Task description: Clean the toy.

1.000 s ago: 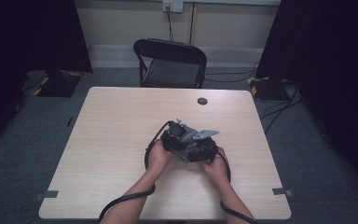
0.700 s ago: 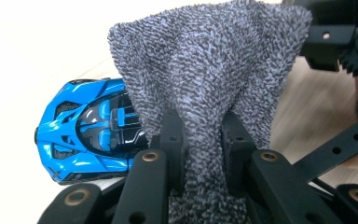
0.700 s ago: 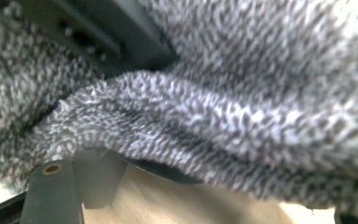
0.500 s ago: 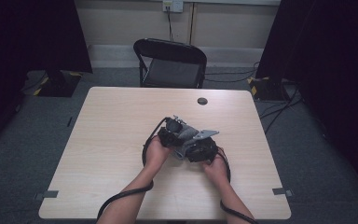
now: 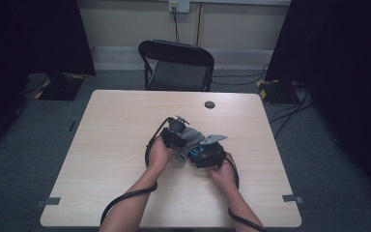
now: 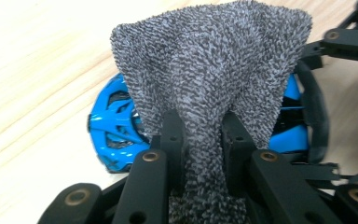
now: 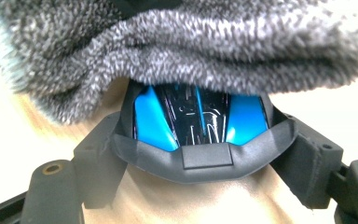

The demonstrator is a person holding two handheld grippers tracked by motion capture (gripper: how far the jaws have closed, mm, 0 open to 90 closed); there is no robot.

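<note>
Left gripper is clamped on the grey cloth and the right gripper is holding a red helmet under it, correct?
Not quite: the helmet is blue and black, not red, as the right gripper view shows. The rest stands: the left gripper is shut on the grey cloth, and the right gripper holds the helmet under it.

Left hand-held gripper (image 5: 175, 137) clamped, right hand-held gripper (image 5: 204, 153) wide.

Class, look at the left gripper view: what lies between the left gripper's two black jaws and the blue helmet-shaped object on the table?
The grey cloth, pinched by the left gripper, hangs before the blue helmet-shaped object.
</note>
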